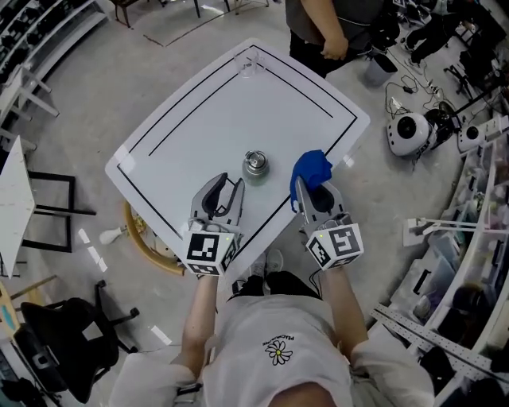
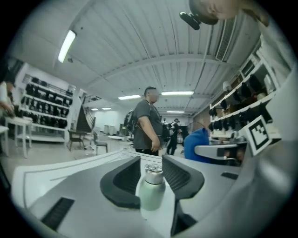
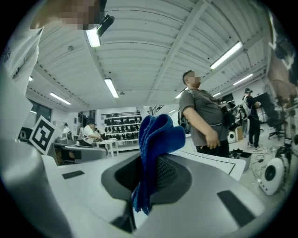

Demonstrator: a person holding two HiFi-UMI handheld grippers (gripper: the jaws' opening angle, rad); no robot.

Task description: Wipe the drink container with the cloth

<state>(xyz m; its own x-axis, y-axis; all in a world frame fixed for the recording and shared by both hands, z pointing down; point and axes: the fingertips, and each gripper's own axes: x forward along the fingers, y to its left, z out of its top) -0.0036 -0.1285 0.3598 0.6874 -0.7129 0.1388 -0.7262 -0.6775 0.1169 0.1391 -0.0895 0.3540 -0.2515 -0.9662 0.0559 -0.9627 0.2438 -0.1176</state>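
A small pale-green drink container (image 1: 255, 165) with a steel cap stands upright near the middle of the white table (image 1: 207, 103). My left gripper (image 1: 229, 185) is open and lies just short of it, to its near left. In the left gripper view the container (image 2: 152, 188) shows in the gap between the dark fingers (image 2: 122, 179), and the pads do not touch it. My right gripper (image 1: 315, 189) is shut on a blue cloth (image 1: 309, 168) to the container's right. That cloth (image 3: 156, 137) sticks up out of the jaws in folds.
A black line runs round the table top, and a small clear object (image 1: 250, 63) sits at the far corner. A person (image 1: 318, 24) stands beyond the far edge. A white round device (image 1: 412, 131) and cables lie on the floor at right. A black chair (image 1: 71, 334) is at lower left.
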